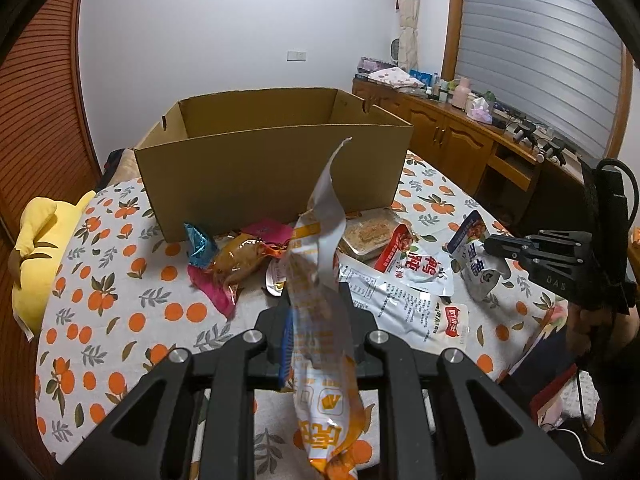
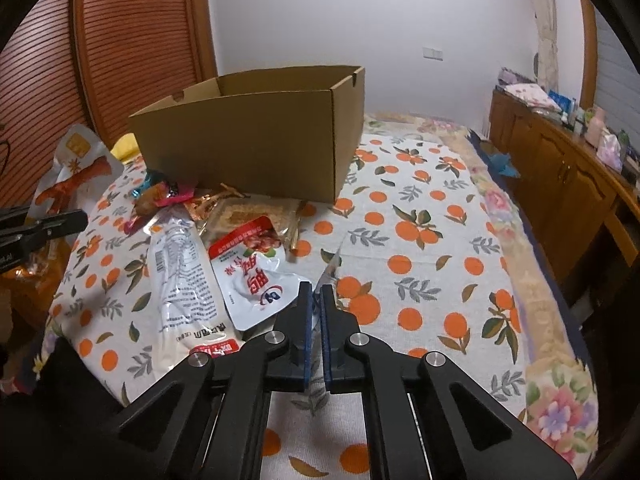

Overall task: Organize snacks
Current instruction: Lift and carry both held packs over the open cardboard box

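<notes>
An open cardboard box point(image 1: 272, 168) stands at the back of the orange-print cloth point(image 1: 120, 320). My left gripper point(image 1: 316, 296) is shut on a tall orange-and-white snack bag point(image 1: 320, 240), held upright above the cloth; the same orange-and-white bag point(image 2: 76, 172) shows at the left of the right wrist view. My right gripper point(image 2: 316, 292) is shut on a small white-and-blue pouch point(image 1: 476, 264), seen edge-on between its pads as a thin sliver point(image 2: 330, 268). A red-and-white pouch point(image 2: 252, 264), a long white packet point(image 2: 180, 276), a clear tray pack point(image 1: 368, 236) and wrapped sweets point(image 1: 236, 260) lie before the box.
A yellow plush toy point(image 1: 40, 248) lies at the cloth's left edge. A wooden cabinet point(image 1: 452, 136) with bottles and clutter runs along the right. Slatted wooden doors point(image 2: 120, 60) stand behind the box. Bare cloth point(image 2: 420, 240) spreads right of the snacks.
</notes>
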